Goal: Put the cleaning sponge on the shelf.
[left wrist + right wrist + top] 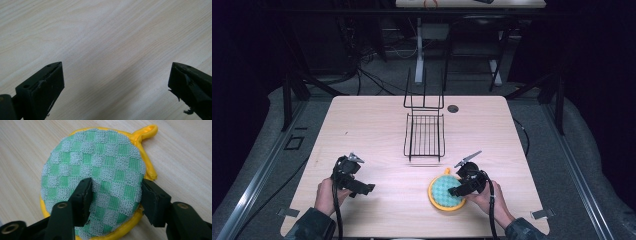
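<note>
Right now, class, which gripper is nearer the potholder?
Right. The right gripper is on the potholder, jaws pinching its checked cloth. The left gripper sits apart on the bare table, well to the potholder's left.

**What my worktop is carrying**

I am working over a pale wood-grain worktop (377,120) with rounded corners, its grain running in long light streaks across the bare stretch under my left hand. A round pot holder (446,192), checked green and grey with a yellow rim and a yellow loop, is lying flat on it near my right edge. A black wire rack (424,135) is sitting toward the middle, its tall back frame rising at the far side. A small dark round grommet (453,108) is showing in the surface just right of that rack, near the far edge.
</note>
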Available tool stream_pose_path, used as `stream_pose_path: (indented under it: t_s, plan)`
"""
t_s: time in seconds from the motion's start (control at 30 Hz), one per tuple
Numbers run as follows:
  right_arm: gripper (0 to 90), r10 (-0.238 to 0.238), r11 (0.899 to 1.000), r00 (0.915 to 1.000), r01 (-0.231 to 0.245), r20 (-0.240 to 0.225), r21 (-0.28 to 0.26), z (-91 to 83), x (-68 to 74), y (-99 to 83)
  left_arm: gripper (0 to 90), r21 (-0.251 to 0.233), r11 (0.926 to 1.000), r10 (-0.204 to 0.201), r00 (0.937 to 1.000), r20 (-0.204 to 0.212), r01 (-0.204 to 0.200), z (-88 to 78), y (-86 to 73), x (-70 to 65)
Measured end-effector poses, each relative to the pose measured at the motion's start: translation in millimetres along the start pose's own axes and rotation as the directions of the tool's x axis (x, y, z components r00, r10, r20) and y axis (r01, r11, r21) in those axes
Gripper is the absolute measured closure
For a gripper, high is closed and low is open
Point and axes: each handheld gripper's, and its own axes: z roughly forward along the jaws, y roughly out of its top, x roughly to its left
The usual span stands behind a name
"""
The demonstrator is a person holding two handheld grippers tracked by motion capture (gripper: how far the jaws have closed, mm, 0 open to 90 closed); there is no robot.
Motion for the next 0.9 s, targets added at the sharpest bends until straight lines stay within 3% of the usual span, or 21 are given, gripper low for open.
stream_pose_path:
  t_s: [0.13, 0.63, 0.9]
  plan:
    - [52.1, 0.025, 1.000, 0.9996, -0.025, -0.011, -0.008, -1.1, -1.1, -1.2, 0.4, 0.004, 1.0000, -0.001, 1.0000, 0.001, 0.001, 0.2, 0.2, -0.1]
    - [68.7, 0.019, 0.999, 0.9997, -0.019, 0.016, -0.041, -3.3, 2.2, -3.2, 0.6, 0.006, 1.0000, 0.001, 1.0000, -0.002, -0.001, 0.2, 0.2, -0.1]
    - [79.7, 0.024, 0.996, 0.9996, -0.022, 0.018, -0.090, -4.3, 3.5, -4.7, 0.7, 0.007, 1.0000, 0.002, 1.0000, -0.002, -0.002, 0.0, 0.2, 0.4]
